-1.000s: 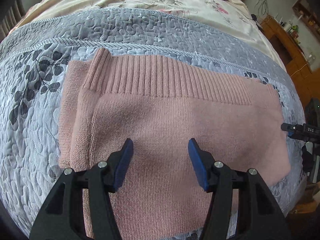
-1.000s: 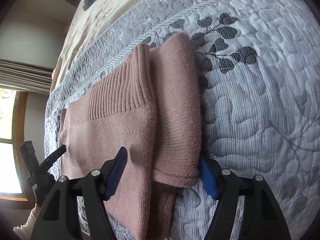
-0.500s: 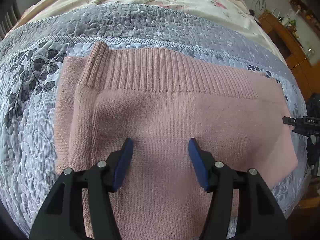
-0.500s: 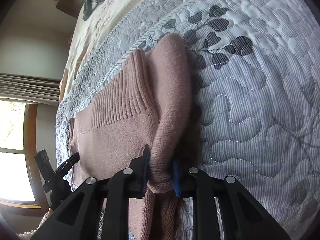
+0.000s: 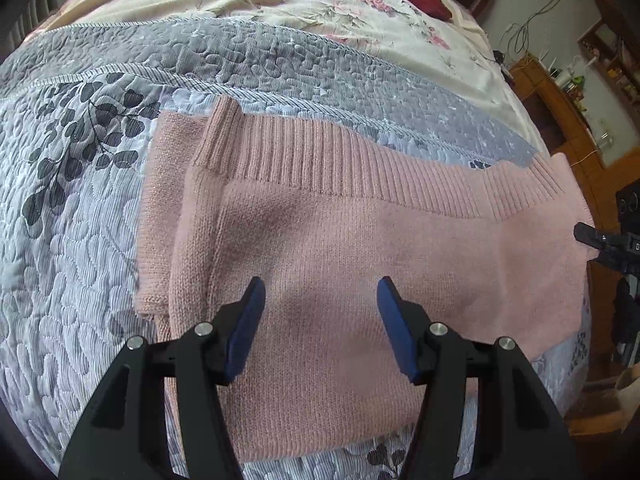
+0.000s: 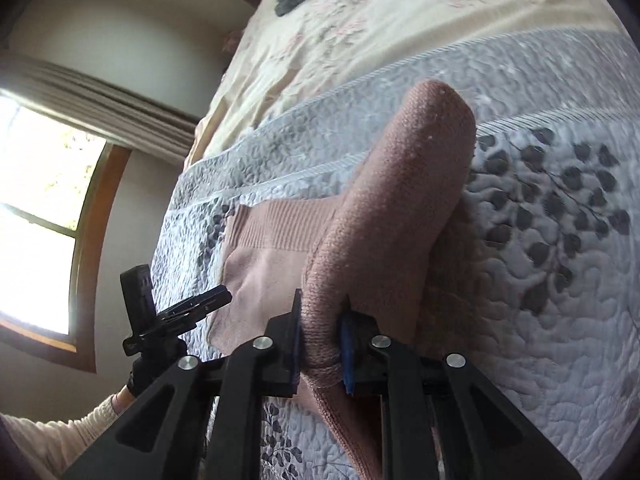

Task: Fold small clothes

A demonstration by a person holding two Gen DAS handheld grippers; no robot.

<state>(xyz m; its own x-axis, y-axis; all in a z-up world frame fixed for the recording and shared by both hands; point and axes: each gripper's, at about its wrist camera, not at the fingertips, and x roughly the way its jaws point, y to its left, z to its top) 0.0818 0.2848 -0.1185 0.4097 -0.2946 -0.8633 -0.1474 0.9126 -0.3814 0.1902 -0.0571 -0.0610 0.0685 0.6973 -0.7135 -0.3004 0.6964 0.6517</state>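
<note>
Fold apparently half done: right tongs (image 6: 320,344) clamp the pink sweater's (image 5: 360,260) sleeve (image 6: 400,208) above the bed quilt (image 5: 80,220); left tongs (image 5: 320,320) gape over its body.

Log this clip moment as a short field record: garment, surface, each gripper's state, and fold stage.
garment: pink knit sweater, ribbed hem on the far side
surface: grey leaf-print quilt on a bed
left gripper: open, above the sweater body, holding nothing
right gripper: shut on the sweater's sleeve, which is raised off the quilt
fold stage: sleeve gripped, not yet laid across the body
</note>
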